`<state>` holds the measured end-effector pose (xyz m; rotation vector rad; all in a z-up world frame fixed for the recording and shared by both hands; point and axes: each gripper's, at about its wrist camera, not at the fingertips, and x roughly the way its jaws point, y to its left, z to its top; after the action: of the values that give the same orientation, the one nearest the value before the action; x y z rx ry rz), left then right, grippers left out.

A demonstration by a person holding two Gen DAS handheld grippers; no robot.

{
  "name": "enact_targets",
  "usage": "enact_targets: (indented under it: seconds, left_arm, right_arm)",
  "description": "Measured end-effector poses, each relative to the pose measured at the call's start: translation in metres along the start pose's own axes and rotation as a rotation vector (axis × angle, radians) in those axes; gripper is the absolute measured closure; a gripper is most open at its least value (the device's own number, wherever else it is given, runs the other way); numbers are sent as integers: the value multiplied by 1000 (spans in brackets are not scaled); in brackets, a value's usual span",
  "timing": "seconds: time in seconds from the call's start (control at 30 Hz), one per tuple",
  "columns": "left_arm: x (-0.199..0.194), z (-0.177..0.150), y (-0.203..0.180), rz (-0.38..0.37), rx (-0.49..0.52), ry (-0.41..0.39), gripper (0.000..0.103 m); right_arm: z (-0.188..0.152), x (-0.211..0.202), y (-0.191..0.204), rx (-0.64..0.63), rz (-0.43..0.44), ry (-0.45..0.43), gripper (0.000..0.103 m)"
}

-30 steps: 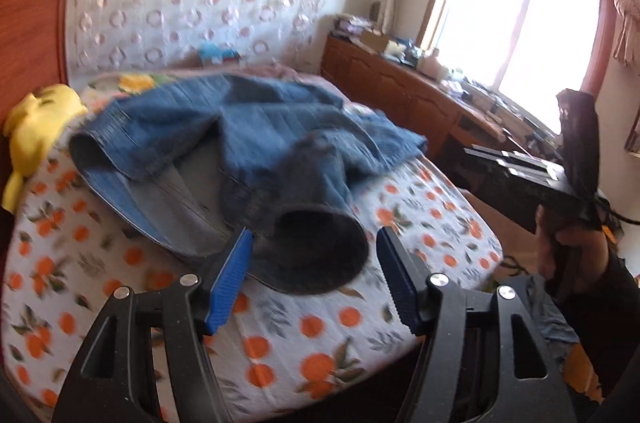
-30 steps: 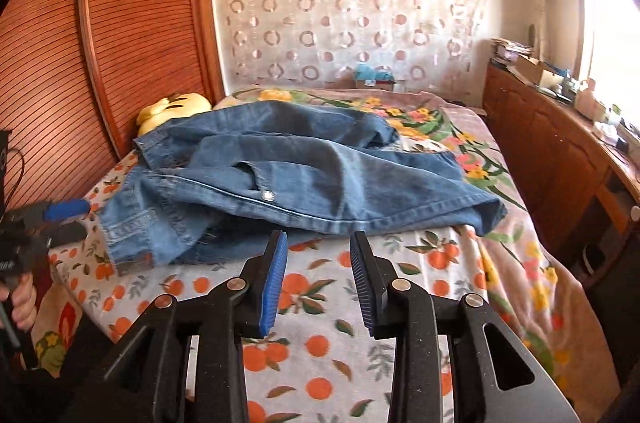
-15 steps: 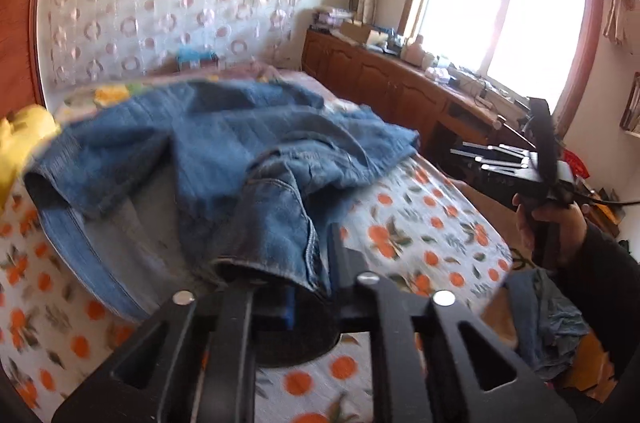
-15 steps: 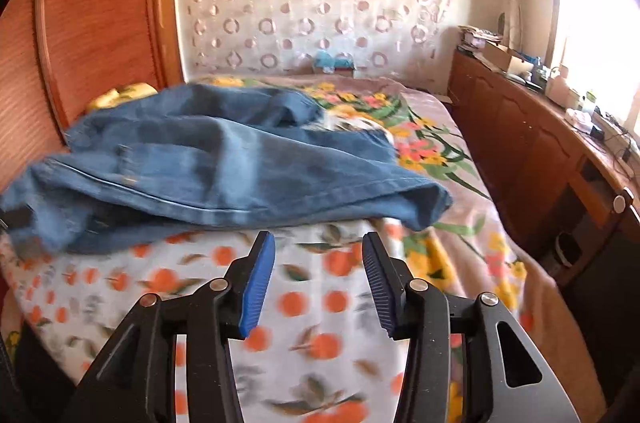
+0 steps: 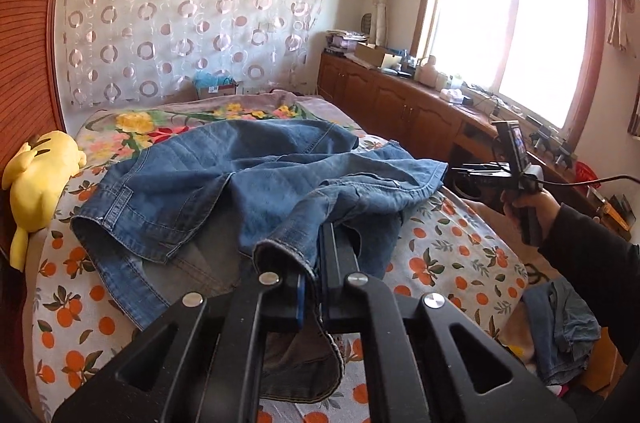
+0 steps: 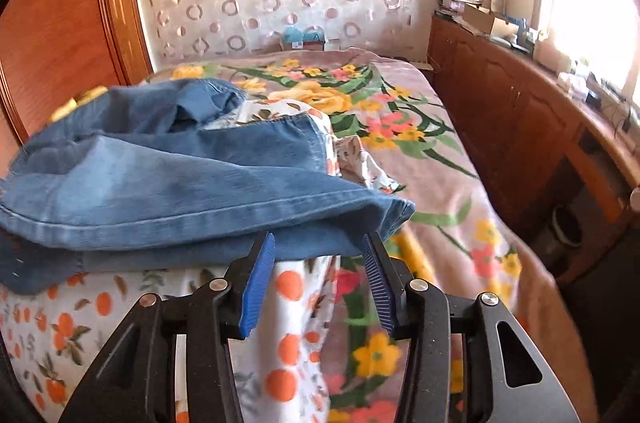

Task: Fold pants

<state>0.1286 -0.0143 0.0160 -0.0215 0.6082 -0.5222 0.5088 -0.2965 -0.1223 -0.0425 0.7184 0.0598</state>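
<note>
Blue jeans [image 5: 260, 183] lie crumpled across the orange-print bed sheet [image 5: 460, 255]. My left gripper [image 5: 316, 251] is shut on the hem of the near leg, and the cuff drapes over its fingers, hiding the left pad. In the left wrist view a hand [image 5: 528, 203] holds my right gripper [image 5: 476, 169] at the bed's right edge. Seen from the right wrist, the right gripper [image 6: 318, 243] stands open, its blue pads [image 6: 260, 283] apart. The lower edge of the jeans [image 6: 160, 183] hangs just at its fingertips, and the pads do not press on it.
A yellow plush toy [image 5: 36, 179] sits at the bed's left edge by the wooden wardrobe [image 6: 52, 23]. A long wooden cabinet [image 6: 500, 95] with clutter runs under the window on the right. Other clothes [image 5: 560, 335] lie on the floor beside the bed.
The left gripper went from open around the leg cuff to shut on it and raised it a little. The right gripper swung right along the bed to the jeans' far end, jaws wider.
</note>
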Motion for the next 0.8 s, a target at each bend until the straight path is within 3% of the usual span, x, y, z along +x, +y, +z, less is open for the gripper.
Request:
enact_targets:
  seconds: [0.37, 0.8]
  left_arm:
    - [-1, 8, 11, 15, -2, -14, 97]
    - [6, 22, 24, 21, 12, -14, 97]
  right_arm:
    - [5, 4, -2, -124, -121, 57, 56]
    - [32, 5, 12, -364, -52, 87, 56]
